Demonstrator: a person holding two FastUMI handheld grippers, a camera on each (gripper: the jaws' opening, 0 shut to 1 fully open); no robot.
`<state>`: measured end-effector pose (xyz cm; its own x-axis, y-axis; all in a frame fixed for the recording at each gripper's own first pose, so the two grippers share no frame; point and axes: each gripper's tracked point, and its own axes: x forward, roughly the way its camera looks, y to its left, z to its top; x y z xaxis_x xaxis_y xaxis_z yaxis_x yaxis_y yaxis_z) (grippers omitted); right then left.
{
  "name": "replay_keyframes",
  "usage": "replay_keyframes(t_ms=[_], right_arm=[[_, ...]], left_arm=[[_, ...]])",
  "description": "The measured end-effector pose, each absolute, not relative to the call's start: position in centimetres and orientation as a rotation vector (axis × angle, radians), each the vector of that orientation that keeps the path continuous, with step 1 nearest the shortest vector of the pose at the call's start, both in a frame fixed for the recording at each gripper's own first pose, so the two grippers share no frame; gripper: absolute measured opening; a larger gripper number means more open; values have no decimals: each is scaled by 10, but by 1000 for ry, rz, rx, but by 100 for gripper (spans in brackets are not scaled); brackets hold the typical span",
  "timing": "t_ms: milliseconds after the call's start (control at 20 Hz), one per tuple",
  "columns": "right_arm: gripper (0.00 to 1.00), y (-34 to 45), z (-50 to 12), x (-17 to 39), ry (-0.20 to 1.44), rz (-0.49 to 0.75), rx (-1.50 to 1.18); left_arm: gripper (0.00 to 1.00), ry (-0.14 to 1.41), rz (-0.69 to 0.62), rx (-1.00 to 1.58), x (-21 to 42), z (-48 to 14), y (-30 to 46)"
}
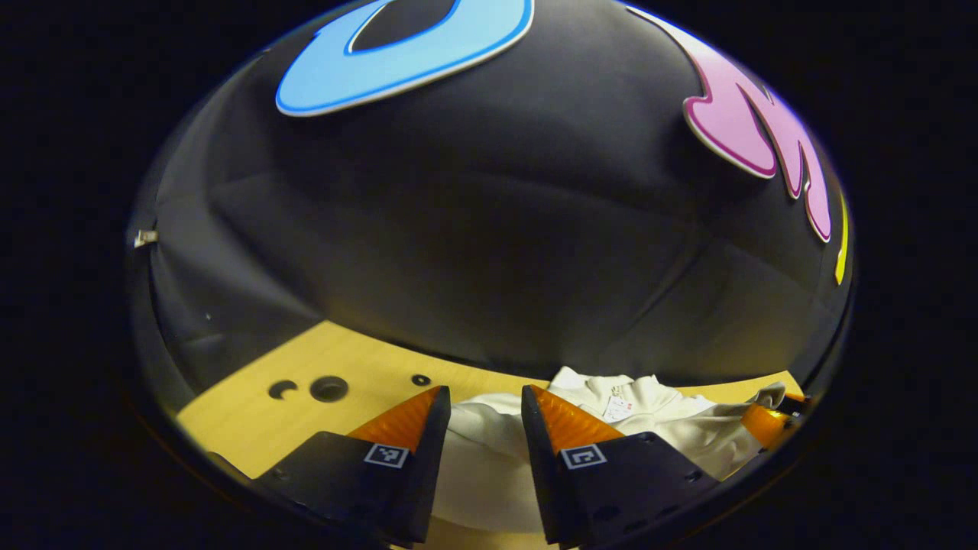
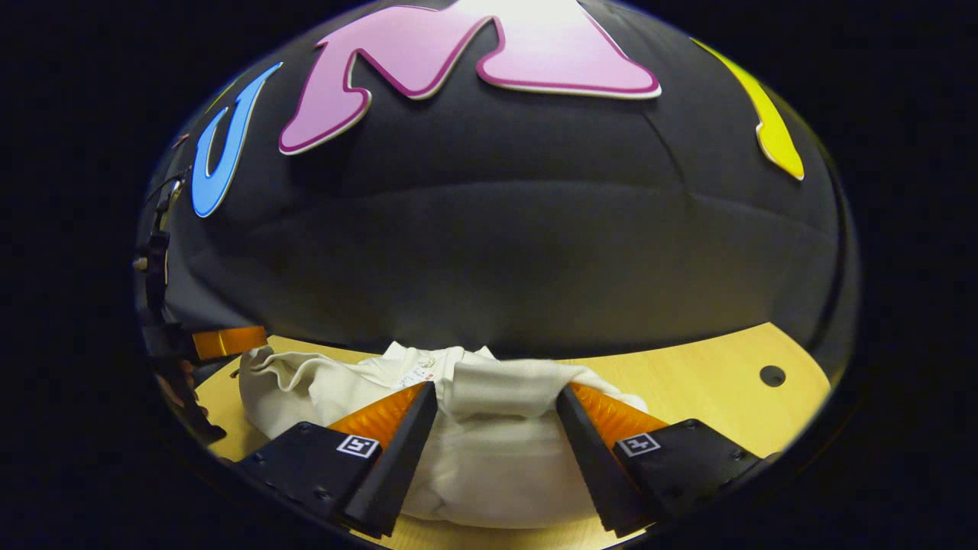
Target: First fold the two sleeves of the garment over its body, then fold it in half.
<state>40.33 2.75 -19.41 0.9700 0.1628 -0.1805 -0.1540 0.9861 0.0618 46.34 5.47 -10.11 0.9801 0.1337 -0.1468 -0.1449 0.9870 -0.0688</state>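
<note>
Along the far edge of the table [image 1: 252,428], close under the black cloth wall, lies the garment [image 2: 489,451], a cream-white piece bunched into soft folds rather than spread flat. Its collar end, with a small white tag [image 1: 617,407], sits nearest the wall.

Seen from the left gripper view, the left gripper [image 1: 484,405] hangs low over the garment with its fingers [image 1: 405,420] spread apart; cloth shows in the gap between them, but neither finger presses on it as far as can be told. To its left the table's pale wood is bare but for three dark round holes [image 1: 328,388] near the far edge. At the right rim of this view a fold of the garment rises beside the right gripper [image 1: 768,422], which is too close to the rim to read clearly.

From the right gripper view, the right gripper [image 2: 497,397] also sits over the garment, fingers [image 2: 607,416] wide apart, with a broad fold of cloth lying between them and running up to the wall. It may be brushing the inner faces of the fingers, though the view is too distorted to be sure. Farther off, at the left rim, the left gripper [image 2: 225,341] hovers by the garment's raised, crumpled end. One more hole [image 2: 772,375] marks the table toward its right side.
</note>
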Motion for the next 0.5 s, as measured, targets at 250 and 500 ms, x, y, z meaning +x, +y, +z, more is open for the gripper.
replay_keyframes(t_ms=[250,500], right_arm=[[96,-3,-150,362,127,69,46],[99,-37,-104,298,86,-11,39]], left_arm=[[99,68,121,-105,397,-46,56],[97,3,90,-172,316,-9,63]])
